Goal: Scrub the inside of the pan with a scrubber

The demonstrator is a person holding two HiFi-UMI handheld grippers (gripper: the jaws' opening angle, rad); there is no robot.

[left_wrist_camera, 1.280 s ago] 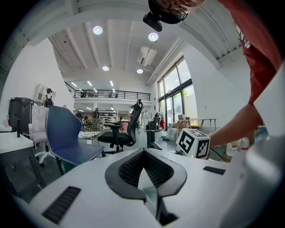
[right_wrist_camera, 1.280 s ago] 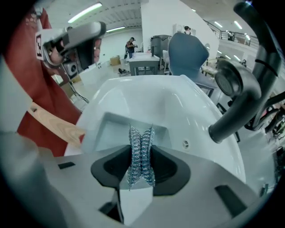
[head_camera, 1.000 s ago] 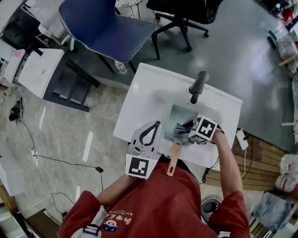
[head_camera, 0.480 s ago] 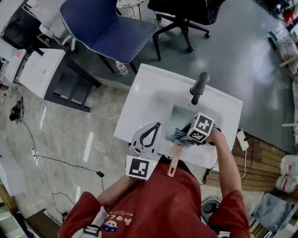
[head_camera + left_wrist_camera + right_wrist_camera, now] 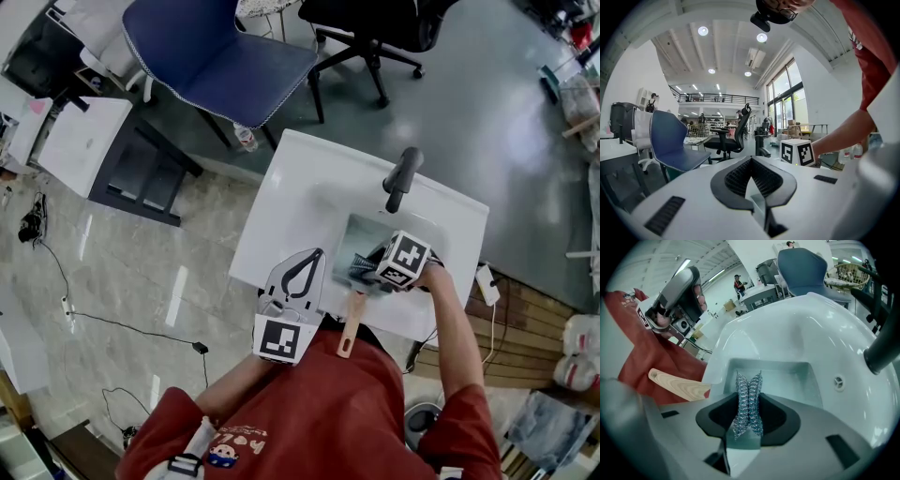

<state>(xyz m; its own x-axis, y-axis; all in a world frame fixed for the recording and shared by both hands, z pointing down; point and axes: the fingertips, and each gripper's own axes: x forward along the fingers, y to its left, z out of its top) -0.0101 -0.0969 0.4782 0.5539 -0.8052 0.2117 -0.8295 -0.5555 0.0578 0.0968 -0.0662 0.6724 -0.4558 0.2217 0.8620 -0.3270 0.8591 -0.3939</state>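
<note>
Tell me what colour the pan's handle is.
Pale, light-tan wood with visible grain; the pan's handle shows best in the right gripper view.

Bare sink basin (image 5: 314,202) beyond pan (image 5: 353,234); faucet (image 5: 401,175) at far rim

shirt (image 5: 319,412): red, short-sleeved, cartoon print (image 5: 223,455)
left gripper (image 5: 316,253): white, black pads (image 5: 736,176)
right gripper (image 5: 367,265): white, checker-marker cube (image 5: 405,260)
</note>
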